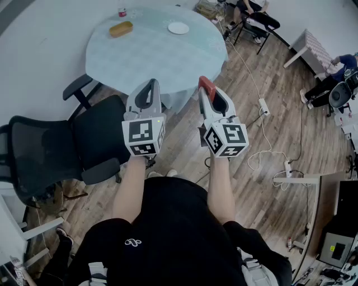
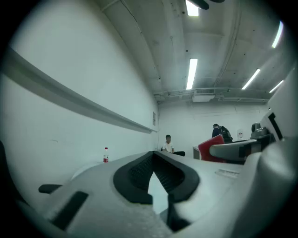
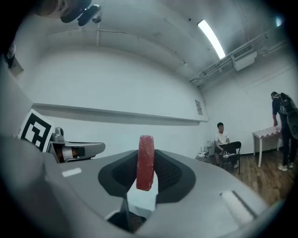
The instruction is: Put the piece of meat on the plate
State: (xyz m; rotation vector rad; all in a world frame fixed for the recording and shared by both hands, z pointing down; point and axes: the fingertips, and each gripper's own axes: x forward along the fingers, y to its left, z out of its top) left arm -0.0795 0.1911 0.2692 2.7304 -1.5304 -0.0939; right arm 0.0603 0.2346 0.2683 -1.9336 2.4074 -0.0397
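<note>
Where the right tool (image 3: 148, 155) pinches, meat (image 3: 145, 163) stands upright.

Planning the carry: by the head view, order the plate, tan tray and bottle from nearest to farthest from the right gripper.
From the right gripper, which holds the meat:
1. plate, right side of the table.
2. tan tray, left side.
3. bottle, just beyond the tray, at the far edge.

One round pale-green tabletop (image 1: 168, 56) carries one white round plate (image 1: 178, 28), one tan oblong tray (image 1: 121, 29) and one small red-labelled bottle (image 1: 122, 11). Beside the tabletop stands one black mesh office chair (image 1: 50, 148); before it are two grey tools, left tool (image 1: 150, 84) and right tool (image 1: 210, 95), and one flat red piece of meat (image 1: 206, 84).
</note>
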